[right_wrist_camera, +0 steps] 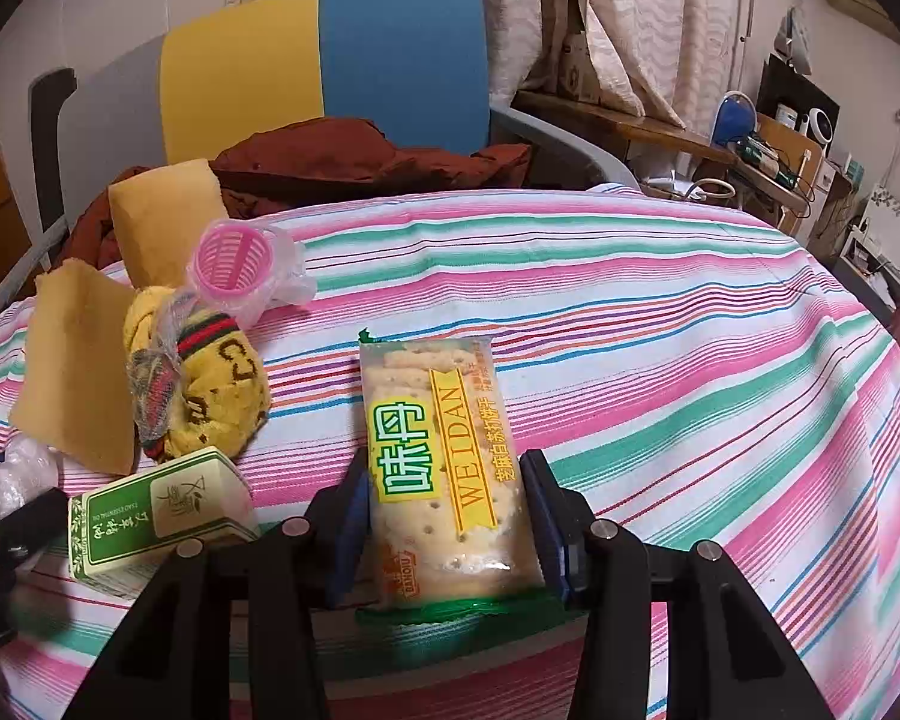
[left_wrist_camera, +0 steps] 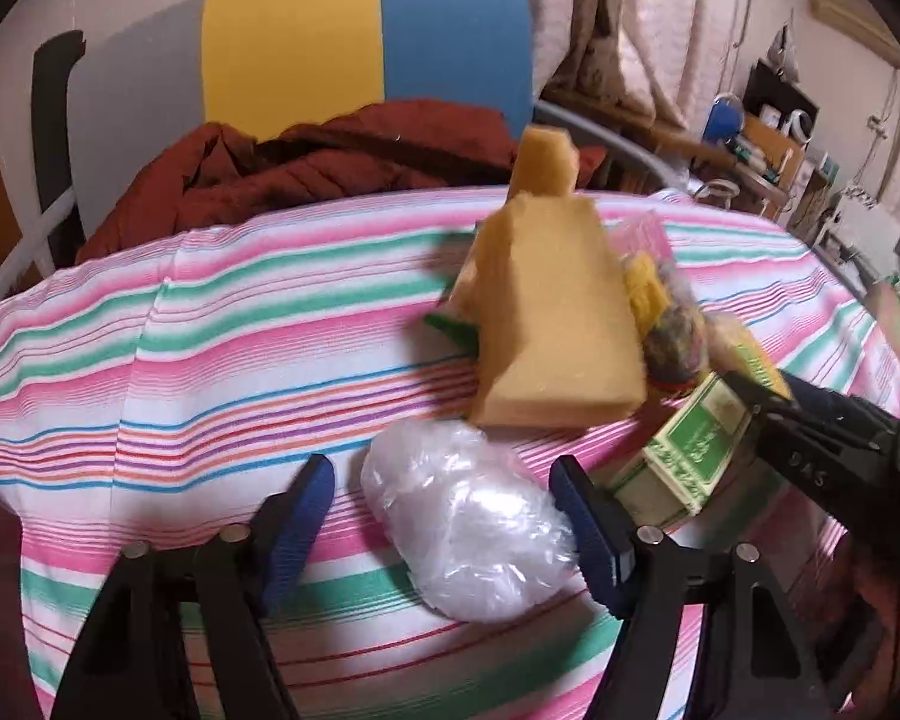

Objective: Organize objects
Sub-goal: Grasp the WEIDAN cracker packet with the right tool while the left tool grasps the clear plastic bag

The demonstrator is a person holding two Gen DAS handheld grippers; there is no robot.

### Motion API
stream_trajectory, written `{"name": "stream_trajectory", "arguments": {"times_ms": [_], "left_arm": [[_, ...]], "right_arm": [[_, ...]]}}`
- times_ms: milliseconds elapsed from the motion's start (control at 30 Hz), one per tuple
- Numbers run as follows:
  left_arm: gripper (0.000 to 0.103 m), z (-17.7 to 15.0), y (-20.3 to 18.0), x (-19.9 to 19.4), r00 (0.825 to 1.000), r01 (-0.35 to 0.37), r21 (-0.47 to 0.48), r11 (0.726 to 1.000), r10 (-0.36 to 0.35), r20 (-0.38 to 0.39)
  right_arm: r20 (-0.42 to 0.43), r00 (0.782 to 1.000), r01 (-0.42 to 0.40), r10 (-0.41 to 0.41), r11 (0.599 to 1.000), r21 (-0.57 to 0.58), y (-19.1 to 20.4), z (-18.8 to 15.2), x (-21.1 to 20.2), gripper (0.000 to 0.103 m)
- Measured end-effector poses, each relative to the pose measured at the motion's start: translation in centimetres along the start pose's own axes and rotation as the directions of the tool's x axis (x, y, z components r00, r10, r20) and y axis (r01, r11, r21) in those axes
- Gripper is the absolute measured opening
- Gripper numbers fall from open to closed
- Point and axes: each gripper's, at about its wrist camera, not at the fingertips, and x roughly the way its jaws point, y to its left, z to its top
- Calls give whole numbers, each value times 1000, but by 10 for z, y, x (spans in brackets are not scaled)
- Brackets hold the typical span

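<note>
A cracker packet [right_wrist_camera: 444, 468] is pinched between the pads of the right hand-held gripper [right_wrist_camera: 450, 516], low over the striped surface [right_wrist_camera: 660, 330]. The left hand-held gripper [left_wrist_camera: 444, 516] is spread around a clear plastic bundle [left_wrist_camera: 468, 516], not pressing it. A pink basket [right_wrist_camera: 231, 258] is seen lying inside a clear bag [right_wrist_camera: 288, 282], beside a yellow sponge [right_wrist_camera: 78, 372] and a green box [right_wrist_camera: 156, 510].

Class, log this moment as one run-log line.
left gripper: open around plastic bundle | right gripper: shut on cracker packet | surface: striped cloth
</note>
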Motion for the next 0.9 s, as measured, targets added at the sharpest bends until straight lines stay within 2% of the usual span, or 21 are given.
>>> {"name": "stream_trajectory", "arguments": {"times_ms": [67, 100, 233, 300, 467, 700, 900], "left_arm": [[58, -1, 0, -1, 1000, 28, 4, 1000, -29, 11], [57, -2, 2, -2, 999, 38, -4, 999, -38, 19], [41, -4, 12, -5, 998, 51, -41, 998, -49, 33], [40, -6, 15, -8, 997, 66, -48, 997, -64, 40], [40, -17, 21, -20, 997, 48, -42, 998, -46, 62], [40, -37, 44, -39, 995, 43, -100, 994, -33, 94], [40, -47, 46, -50, 993, 52, -95, 994, -41, 111]], "right_arm": [[2, 1000, 2, -2, 1000, -2, 0, -1, 0, 48], [2, 1000, 4, -4, 1000, -3, 1, -1, 0, 48], [5, 1000, 13, -13, 1000, -9, 2, -1, -1, 48], [7, 1000, 22, -22, 1000, -13, 3, -1, -1, 48], [28, 999, 40, -40, 999, -22, 5, -1, -5, 48], [114, 991, 77, -74, 997, -21, 7, -3, -24, 48], [134, 989, 62, -63, 998, 6, 5, -10, -39, 48]]}}
